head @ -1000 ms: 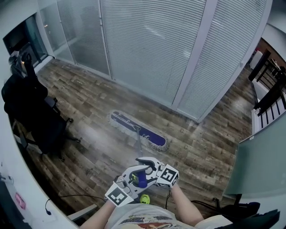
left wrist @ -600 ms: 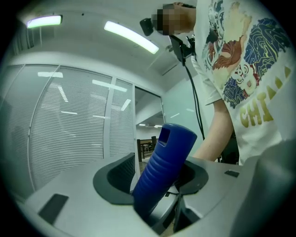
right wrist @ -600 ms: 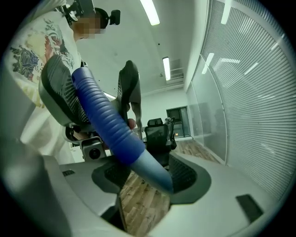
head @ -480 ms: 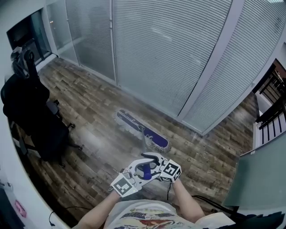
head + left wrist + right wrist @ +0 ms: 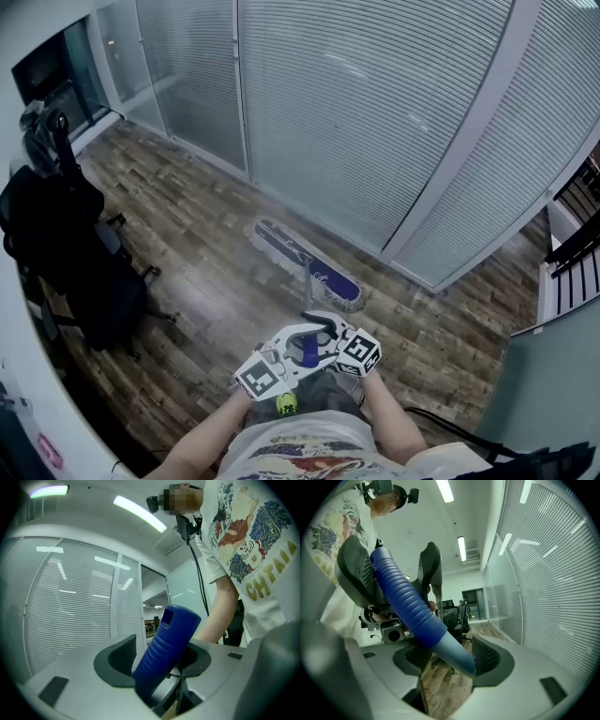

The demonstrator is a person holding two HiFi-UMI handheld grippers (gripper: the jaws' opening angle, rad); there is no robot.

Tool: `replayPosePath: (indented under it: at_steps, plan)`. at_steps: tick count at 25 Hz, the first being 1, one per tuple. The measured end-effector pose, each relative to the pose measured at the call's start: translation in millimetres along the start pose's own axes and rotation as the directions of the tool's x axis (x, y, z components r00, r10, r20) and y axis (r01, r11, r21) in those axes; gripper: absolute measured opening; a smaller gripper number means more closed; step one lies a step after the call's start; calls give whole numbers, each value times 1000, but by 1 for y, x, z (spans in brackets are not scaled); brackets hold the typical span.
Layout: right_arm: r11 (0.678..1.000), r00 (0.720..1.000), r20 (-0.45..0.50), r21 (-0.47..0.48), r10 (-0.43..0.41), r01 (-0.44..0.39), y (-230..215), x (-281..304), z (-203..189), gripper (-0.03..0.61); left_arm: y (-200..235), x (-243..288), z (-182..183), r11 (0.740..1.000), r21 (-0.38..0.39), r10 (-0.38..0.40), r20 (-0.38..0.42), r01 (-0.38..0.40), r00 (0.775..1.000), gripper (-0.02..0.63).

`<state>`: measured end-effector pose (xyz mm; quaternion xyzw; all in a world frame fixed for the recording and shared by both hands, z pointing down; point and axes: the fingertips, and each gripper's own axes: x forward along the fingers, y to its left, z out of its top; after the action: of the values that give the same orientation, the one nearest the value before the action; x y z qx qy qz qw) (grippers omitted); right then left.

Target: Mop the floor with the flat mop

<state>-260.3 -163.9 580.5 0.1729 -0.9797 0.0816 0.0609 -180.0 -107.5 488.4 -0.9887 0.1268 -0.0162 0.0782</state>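
Wood-plank floor (image 5: 187,216) runs up to a glass wall (image 5: 356,112) with blinds, and the flat mop (image 5: 305,264) lies near that far edge. Left gripper (image 5: 158,660) and right gripper (image 5: 445,656) both clamp its blue ribbed grip (image 5: 164,648), close together. A black office chair (image 5: 66,244) stands at the left edge.

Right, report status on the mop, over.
Left gripper and right gripper both shut on mop handle. Mop head flat on floor by glass partition. Office chair off left, apart from it.
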Motion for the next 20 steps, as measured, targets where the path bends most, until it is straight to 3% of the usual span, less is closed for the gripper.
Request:
replayPosePath:
  at_steps: [6,12,16,20]
  plan:
    - [1000,1000,22,13,-4,4,-95,13,14,244,84,44,-15,1000,-16,-8,-7,8,1000,204]
    - [1000,1000,24,9,5,-5,-236,25,32,245,207,116,-39,1000,-25,13,-9,-13,1000,209]
    - [1000,993,114,18,11,-13,-309,29,74,244,288,149,-14,994,-37,102,56,-100,993,216]
    - [1000,982,186,23,4,-9,-349,40,108,230,342,157,7,991,-22,137,103,-135,985,210]
